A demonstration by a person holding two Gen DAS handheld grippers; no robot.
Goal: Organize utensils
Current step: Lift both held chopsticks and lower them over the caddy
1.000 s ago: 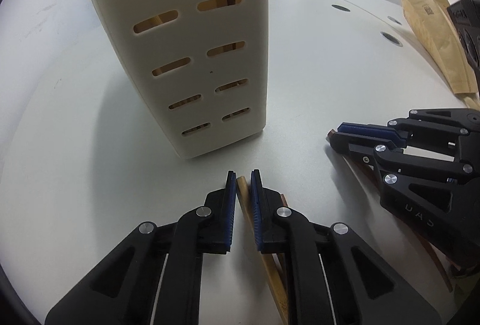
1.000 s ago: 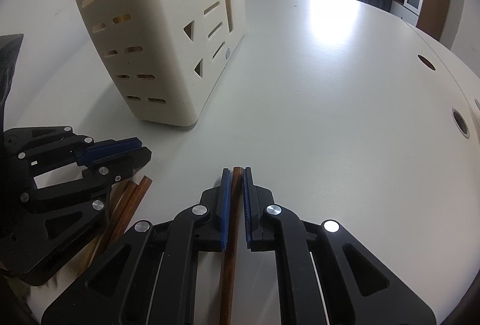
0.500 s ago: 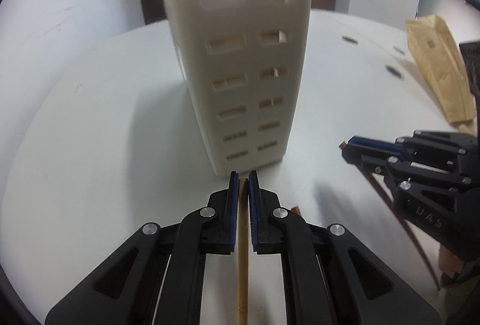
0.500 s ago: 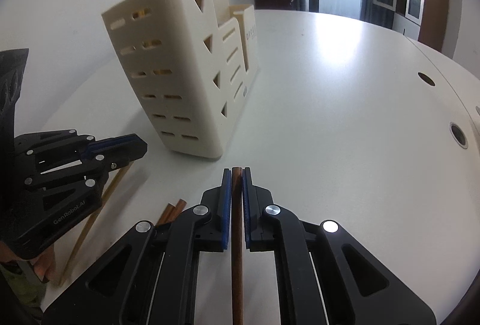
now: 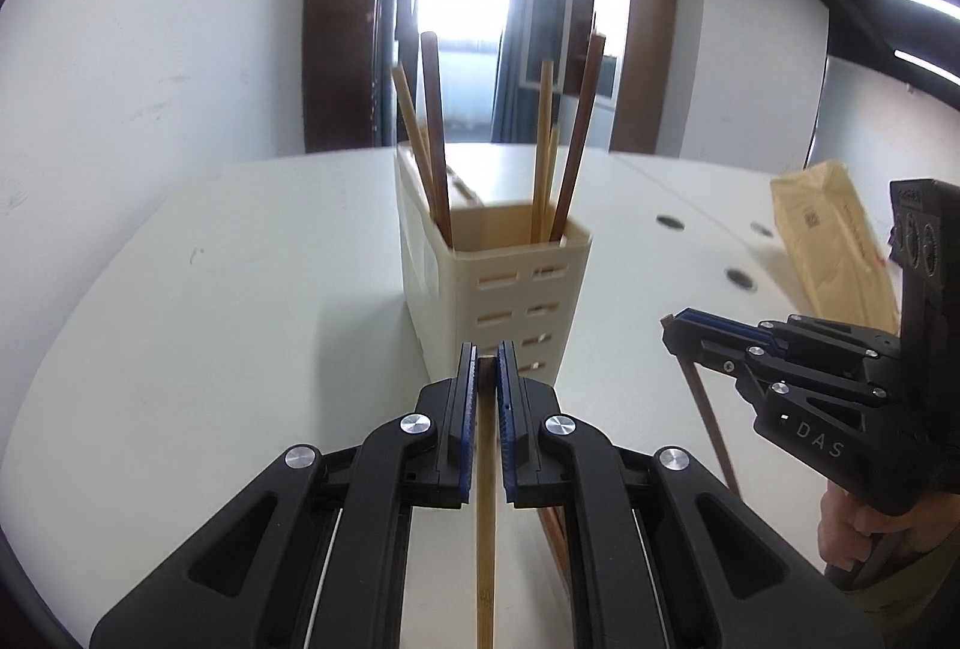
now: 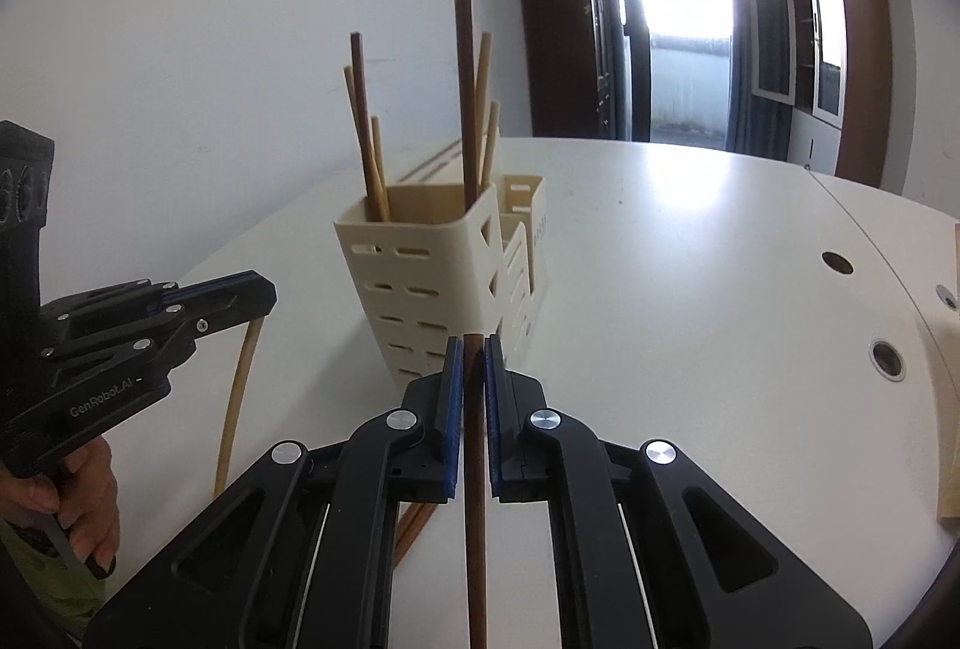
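Note:
A cream slotted utensil holder [image 5: 498,277] stands on the white table [image 5: 210,337], with several light and dark chopsticks upright in it; it also shows in the right wrist view [image 6: 438,277]. My left gripper [image 5: 486,355] is shut on a light wooden chopstick [image 5: 485,529], raised just in front of the holder. My right gripper [image 6: 474,346] is shut on a dark brown chopstick [image 6: 475,529], also raised near the holder. Each gripper shows in the other's view: right [image 5: 678,334], left [image 6: 264,292].
More chopsticks [image 6: 414,526] lie on the table below the grippers. A brown paper package [image 5: 834,241] lies at the right. The table has round cable holes [image 6: 888,358]. A wall stands behind the holder.
Both grippers have lifted their chopsticks off the table and risen, so the holder's top and the chopsticks in it have come into view.

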